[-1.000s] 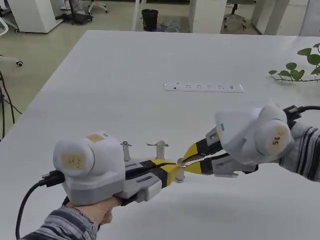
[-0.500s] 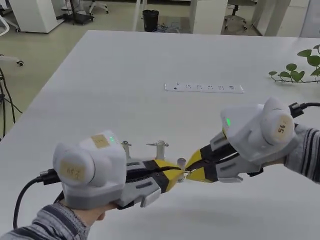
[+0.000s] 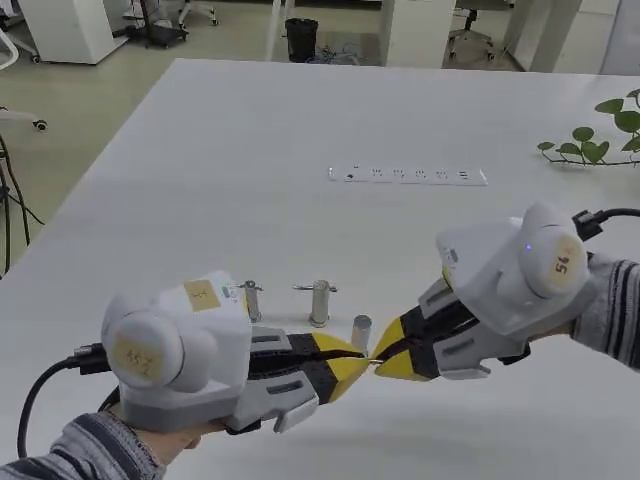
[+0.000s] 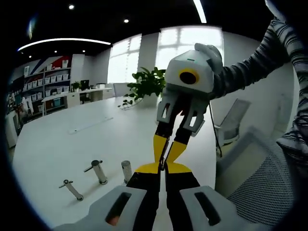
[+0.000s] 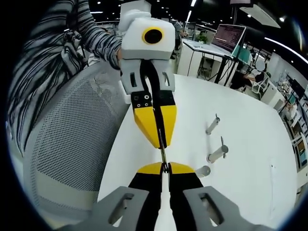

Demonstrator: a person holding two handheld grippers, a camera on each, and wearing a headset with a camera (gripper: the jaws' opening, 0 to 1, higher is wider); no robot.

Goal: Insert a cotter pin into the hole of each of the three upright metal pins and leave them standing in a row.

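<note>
- One cotter pin (image 5: 162,155) is the piece in hand. It is a thin wire bridging my two sets of tips, held above the table (image 3: 300,180). Its long axis runs along the line from one gripper to the other, roughly level.
- My right gripper (image 5: 164,168) has its jaws pinched narrow on one end of the wire.
- My left gripper (image 4: 161,168) is closed just as narrow, and the other end vanishes into the seam between its yellow tips. I judge that both grip the wire, but I cannot tell which one carries it.
- The bare metal pin (image 3: 361,331) has no cotter through it. It stands upright just beyond the spot where my tips meet, on the side away from me. Both grippers are about equally near it.
- Its hole is too small to make out, so I cannot say which way it faces.
- As I judge it, one gripper must let go to free an end of the wire. That end must then be aimed across at the top of the bare metal pin, which lies off to the side of the wire, not ahead of it.
- The middle metal pin (image 3: 320,302) and the end metal pin (image 3: 251,300) continue the row to the left. Both are upright, each with a cotter through its top.
- The middle one stands near my left gripper, and its cotter sticks out sideways. A careless swing could knock it.
- A power strip (image 3: 408,175) and a plant (image 3: 600,130) lie well apart, out of the way.
</note>
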